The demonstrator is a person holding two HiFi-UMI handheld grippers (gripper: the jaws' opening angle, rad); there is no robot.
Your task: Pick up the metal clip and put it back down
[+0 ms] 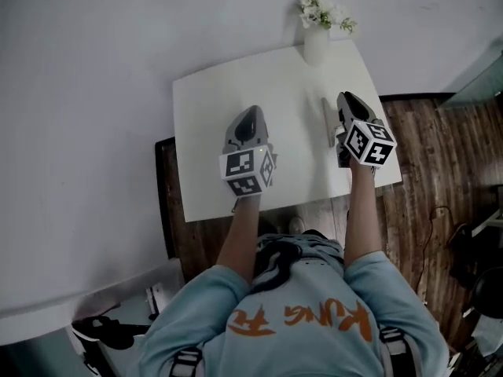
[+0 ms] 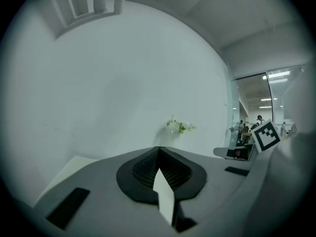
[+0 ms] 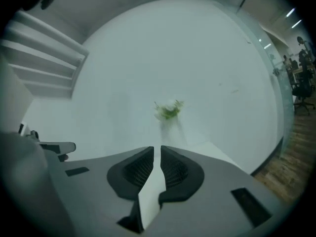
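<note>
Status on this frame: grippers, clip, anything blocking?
Left gripper shut, empty. Right gripper slightly open, empty. Clip, likely the slim piece on the table, lies beside right gripper. Vase at far edge, not in the way.

Your desk (image 1: 206, 136): white, square top, standing on wood floor (image 1: 420, 210). 1 white vase (image 1: 316, 45) with flowers upright at far edge. 1 slim metal clip (image 1: 328, 122) lying flat toward right side.
</note>
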